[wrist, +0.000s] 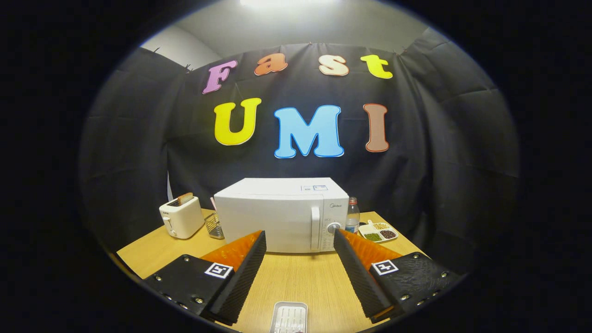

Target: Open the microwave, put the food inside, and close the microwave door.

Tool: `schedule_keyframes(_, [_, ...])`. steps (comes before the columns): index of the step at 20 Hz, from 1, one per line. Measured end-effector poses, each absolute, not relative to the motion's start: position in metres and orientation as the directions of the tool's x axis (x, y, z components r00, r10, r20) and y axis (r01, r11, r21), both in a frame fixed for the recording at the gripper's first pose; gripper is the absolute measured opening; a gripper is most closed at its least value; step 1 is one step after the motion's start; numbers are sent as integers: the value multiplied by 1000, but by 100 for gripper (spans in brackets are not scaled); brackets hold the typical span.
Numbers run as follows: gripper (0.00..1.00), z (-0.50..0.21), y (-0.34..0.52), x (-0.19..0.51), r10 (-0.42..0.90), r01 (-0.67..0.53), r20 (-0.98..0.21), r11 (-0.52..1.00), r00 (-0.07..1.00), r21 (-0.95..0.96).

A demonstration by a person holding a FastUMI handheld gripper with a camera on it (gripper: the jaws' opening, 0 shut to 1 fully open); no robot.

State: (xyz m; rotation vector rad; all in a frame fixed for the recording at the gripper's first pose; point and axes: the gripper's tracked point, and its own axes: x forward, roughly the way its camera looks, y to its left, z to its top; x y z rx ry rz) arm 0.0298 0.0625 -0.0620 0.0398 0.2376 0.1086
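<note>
The tongs point(299, 240) are seen spread wide apart, with nothing held between the 2 fingers; bare wooden desk point(300, 277) is visible in the gap; the white microwave point(282, 215) is placed on the desk just beyond the fingertips, centred ahead of them, with its door shut; the vertical door handle point(315, 228) is located towards the right of the front, and a round knob point(333, 227) is set on the control panel beside it; a small tray point(289, 317), ribbed inside, is positioned on the desk between the fingers at their near end, partly cut off, and its contents cannot be determined; a white toaster point(181, 216) with a slice in its slot is placed to the left of the microwave; a wire basket point(213, 225) is set between toaster and microwave; a clear bottle point(353, 215) with a red cap is stood just right of the microwave; a divided dish point(378, 231) holding green, brown and pale portions is laid further right, near the desk edge.
</note>
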Motion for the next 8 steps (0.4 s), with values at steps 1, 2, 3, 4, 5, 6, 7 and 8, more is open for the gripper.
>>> schedule_keyframes(1, [94,-62,63,28,112,-103,-233,993,966,53])
schedule_keyframes(2, [94,-62,62,27,112,-102,-233,993,966,54])
schedule_keyframes(3, [94,-62,61,26,110,-101,-232,994,966,52])
schedule_keyframes(4, [94,-63,60,25,109,-100,-233,994,966,51])
schedule_keyframes(5, [94,-62,59,24,108,-98,-234,994,966,52])
schedule_keyframes(6, [94,-62,58,24,106,-96,-232,994,967,55])
schedule_keyframes(7, [94,-63,56,24,102,-92,-233,994,967,56])
schedule_keyframes(8, [94,-63,54,24,101,-90,-233,994,967,59])
